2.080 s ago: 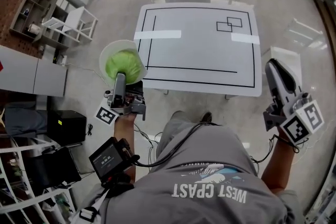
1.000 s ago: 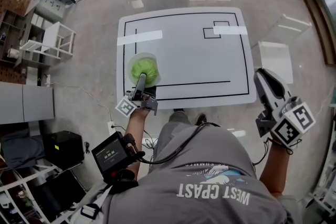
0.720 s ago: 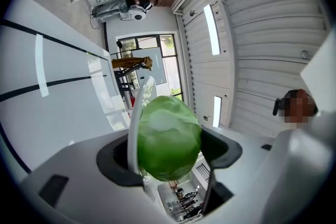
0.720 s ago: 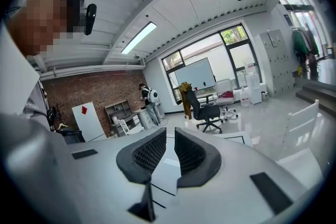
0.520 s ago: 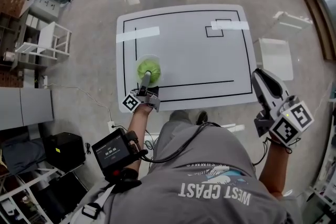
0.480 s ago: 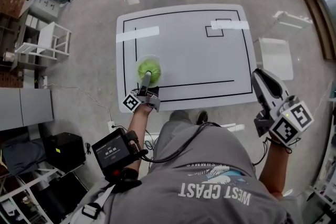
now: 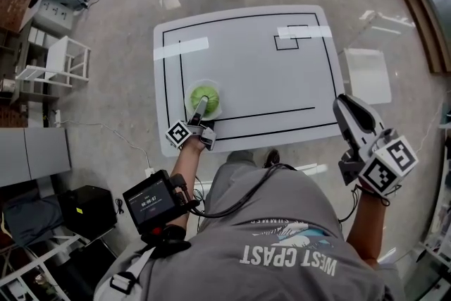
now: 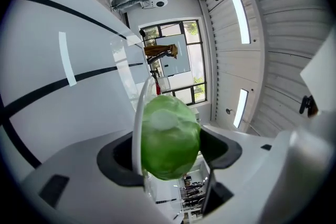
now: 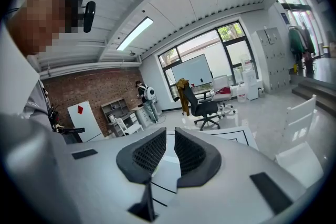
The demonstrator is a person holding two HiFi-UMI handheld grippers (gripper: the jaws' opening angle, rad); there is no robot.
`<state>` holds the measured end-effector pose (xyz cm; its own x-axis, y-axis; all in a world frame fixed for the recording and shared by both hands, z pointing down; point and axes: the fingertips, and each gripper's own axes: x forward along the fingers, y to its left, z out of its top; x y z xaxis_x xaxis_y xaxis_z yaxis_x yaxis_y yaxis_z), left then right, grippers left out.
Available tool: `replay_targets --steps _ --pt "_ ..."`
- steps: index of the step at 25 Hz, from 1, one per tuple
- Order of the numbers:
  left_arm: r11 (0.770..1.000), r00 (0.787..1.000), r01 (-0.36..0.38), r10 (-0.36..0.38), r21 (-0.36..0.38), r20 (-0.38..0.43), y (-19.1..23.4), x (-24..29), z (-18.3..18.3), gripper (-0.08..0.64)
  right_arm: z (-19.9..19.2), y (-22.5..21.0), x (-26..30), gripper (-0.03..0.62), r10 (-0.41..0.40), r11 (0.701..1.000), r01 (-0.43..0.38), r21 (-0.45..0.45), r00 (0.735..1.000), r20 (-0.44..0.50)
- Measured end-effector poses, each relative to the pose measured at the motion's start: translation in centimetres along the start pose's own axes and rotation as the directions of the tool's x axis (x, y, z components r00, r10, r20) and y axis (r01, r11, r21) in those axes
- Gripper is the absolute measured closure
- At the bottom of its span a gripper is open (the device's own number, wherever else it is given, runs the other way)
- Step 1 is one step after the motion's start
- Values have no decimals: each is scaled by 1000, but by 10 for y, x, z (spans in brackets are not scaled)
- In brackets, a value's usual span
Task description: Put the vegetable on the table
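Green vegetable (image 7: 205, 94) in a clear bowl (image 7: 190, 96) shows over the tabletop's (image 7: 268, 74) near-left part, left gripper (image 7: 202, 104) on it, right gripper (image 7: 347, 106) beyond the right edge. Left gripper view: jaws, just lately closing, clamp the vegetable. Right gripper view: jaws nearly together, empty.

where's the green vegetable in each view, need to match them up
Head view: vegetable on the table's left side, close to the near edge.
Left gripper view: centre, lower half, filling much of the picture.
Right gripper view: not in it.
Shared landmark: the white table with black lines.
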<state>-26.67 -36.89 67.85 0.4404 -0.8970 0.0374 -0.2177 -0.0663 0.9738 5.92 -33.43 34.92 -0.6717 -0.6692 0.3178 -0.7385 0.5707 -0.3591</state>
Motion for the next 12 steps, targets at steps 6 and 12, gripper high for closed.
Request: replay_targets --steps 6,12 --pt "996 993 -84 84 0 -86 18 11 1 235 3 1 0 561 -18 1000 18 5 1000 14" --pt "990 976 -138 133 -19 -173 28 27 -2 241 3 -6 -2 561 -32 999 31 19 999 34"
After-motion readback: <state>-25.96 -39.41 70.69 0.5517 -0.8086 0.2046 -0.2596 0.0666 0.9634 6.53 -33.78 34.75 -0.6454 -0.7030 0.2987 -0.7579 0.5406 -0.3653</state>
